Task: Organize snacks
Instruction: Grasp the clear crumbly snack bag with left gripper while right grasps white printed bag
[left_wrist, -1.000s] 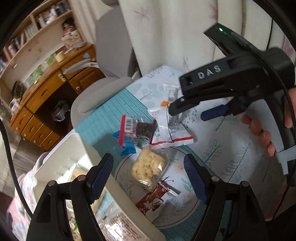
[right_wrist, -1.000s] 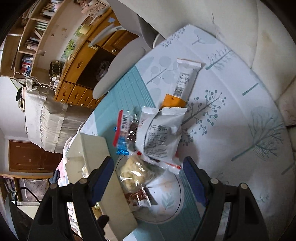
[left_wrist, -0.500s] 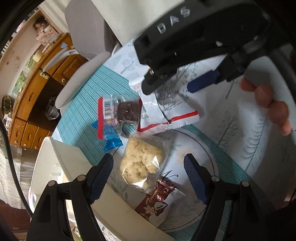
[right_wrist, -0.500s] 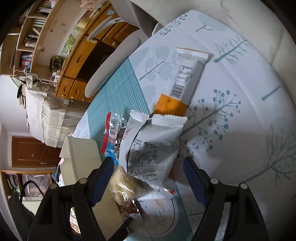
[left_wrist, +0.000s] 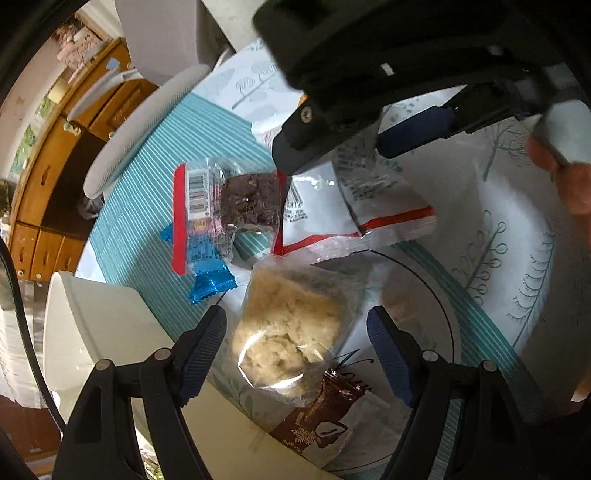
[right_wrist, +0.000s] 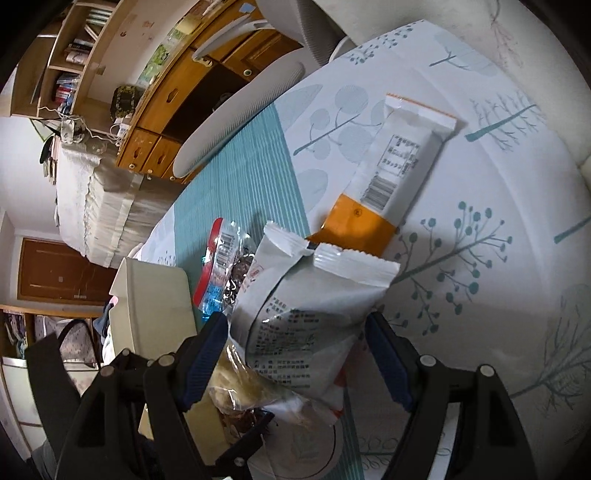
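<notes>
Left gripper (left_wrist: 295, 350), jaws wide and empty, straddles the pale puff bag (left_wrist: 291, 325); right gripper (right_wrist: 295, 354), equally wide, brackets the white pouch (right_wrist: 314, 317) overlapping at 12 o'clock, risking a tangled double pick

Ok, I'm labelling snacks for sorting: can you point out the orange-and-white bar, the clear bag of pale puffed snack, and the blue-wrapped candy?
orange-and-white bar (right_wrist: 400, 168): right wrist view, on its white printed half.
clear bag of pale puffed snack (left_wrist: 291, 317): left wrist view, middle of the bag.
blue-wrapped candy (left_wrist: 211, 284): left wrist view, on its lower twisted end.
</notes>
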